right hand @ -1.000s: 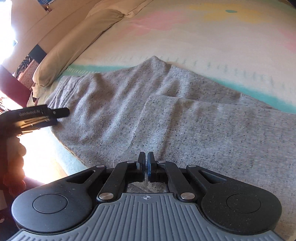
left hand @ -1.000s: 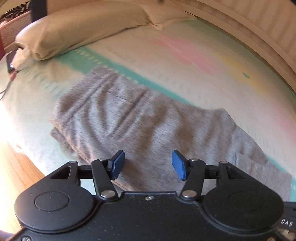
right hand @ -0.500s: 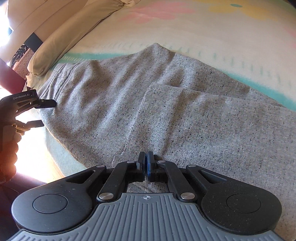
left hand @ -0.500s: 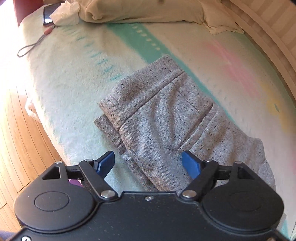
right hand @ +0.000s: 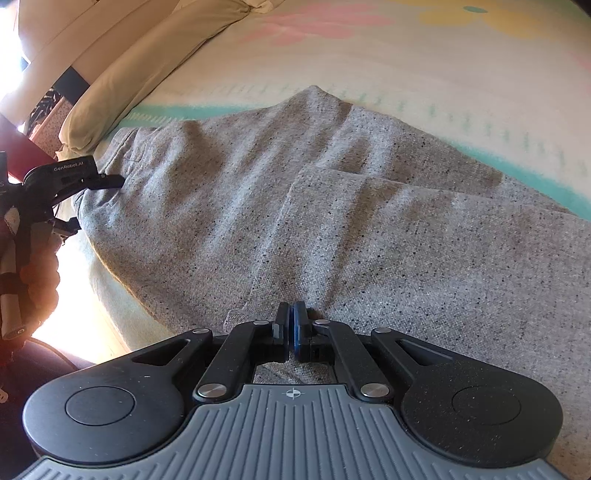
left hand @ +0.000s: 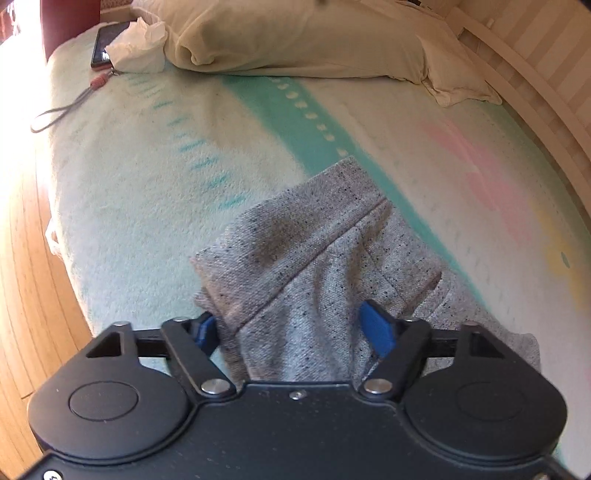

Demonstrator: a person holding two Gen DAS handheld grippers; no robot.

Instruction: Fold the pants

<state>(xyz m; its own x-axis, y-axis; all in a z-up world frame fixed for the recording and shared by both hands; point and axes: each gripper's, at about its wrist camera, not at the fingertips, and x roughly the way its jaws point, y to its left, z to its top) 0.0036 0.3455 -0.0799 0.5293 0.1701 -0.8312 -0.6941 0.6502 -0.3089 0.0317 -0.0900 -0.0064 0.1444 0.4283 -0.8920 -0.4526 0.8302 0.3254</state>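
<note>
Grey flecked sweatpants (right hand: pixel 332 206): spread flat on the blanket-covered bed (left hand: pixel 147 184), lying along its near long edge, waistband end toward the pillow (left hand: pixel 295 33), legs running the other way past the right side of the right wrist view. One leg lies folded over the other, its edge forming a raised step across the middle.

Left gripper (left hand: pixel 291 328): at the waistband corner nearest the bed edge. Blue pads spread, with a bunched mass of waistband cloth between them. The left pad (left hand: pixel 205 330) touches the fabric edge; whether the right pad presses is not clear. Jaws have just been closing from a wider spread. Compared with a second ago, the gripper is lower and closer to the cloth, which then lay flat ahead of the pads and now rises between them. Also seen from the right wrist view at far left (right hand: pixel 92 199), upper finger over the waistband, lower finger under it.

Right gripper (right hand: pixel 293 328): fingers pressed together, pinching the near edge of the upper folded leg. Position and grip unchanged from the earlier frames.

Person's hand (right hand: pixel 40 273): holding the left gripper's handle, far left.

Other items at the head-end corner of the bed: phone (left hand: pixel 107 44), crumpled white tissue (left hand: pixel 138 46), grey cord (left hand: pixel 62 110). Wooden floor (left hand: pixel 26 295) beside the bed.
</note>
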